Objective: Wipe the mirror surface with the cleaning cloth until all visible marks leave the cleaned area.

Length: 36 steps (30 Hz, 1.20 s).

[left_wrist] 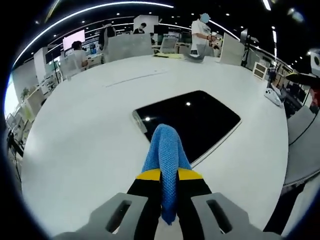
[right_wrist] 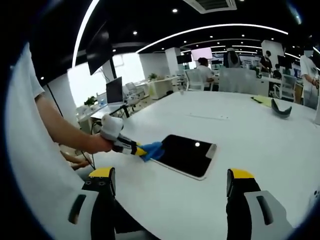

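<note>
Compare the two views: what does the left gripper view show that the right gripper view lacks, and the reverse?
Left gripper view: its own jaws shut on the blue cloth, seen close up. Right gripper view: the right gripper open and empty, plus the person's hand holding the left gripper. Both: the mirror lying flat on the white table, cloth at its edge.

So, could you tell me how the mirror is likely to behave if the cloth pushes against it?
The mirror lies flat, unheld, on the smooth white table, so it may slide under a sideways push. It looks thin and rigid, so it probably won't flex. The blue cloth in the left hand-held gripper drapes limply, so it should yield first.
</note>
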Motion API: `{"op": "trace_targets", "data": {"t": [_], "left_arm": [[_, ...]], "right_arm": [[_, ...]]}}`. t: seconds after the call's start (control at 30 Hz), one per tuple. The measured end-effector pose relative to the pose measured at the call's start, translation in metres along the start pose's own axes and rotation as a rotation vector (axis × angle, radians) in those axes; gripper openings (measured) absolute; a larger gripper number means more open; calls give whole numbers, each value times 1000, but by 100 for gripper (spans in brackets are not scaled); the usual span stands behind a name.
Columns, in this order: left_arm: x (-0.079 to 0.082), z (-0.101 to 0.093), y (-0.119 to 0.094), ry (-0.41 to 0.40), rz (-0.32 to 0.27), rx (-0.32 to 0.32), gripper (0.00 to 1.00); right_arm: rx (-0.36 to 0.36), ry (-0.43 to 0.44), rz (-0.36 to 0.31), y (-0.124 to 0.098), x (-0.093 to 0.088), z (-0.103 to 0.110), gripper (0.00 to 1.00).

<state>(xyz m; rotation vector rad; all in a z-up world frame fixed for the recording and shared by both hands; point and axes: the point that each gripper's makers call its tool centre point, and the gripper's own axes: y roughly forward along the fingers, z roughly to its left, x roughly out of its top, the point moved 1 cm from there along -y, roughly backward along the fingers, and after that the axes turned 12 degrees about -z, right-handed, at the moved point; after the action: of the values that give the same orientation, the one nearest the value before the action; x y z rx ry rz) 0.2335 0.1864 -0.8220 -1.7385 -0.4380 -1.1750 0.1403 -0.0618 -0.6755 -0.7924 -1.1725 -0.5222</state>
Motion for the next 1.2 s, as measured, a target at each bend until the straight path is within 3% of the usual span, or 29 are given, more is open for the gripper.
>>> {"op": "trace_targets", "data": {"t": [0.27, 0.63, 0.87, 1.2], "left_arm": [[10, 4, -23, -63, -72, 18, 7], [24, 10, -58, -50, -157, 45, 7], [19, 21, -77, -68, -172, 61, 7], [18, 20, -96, -52, -193, 71, 8]], "right_arm": [[24, -21, 8, 4, 0, 9, 91], [58, -43, 29, 4, -6, 21, 91], [73, -48, 28, 7, -7, 29, 91], [88, -49, 32, 13, -9, 36, 91]]}}
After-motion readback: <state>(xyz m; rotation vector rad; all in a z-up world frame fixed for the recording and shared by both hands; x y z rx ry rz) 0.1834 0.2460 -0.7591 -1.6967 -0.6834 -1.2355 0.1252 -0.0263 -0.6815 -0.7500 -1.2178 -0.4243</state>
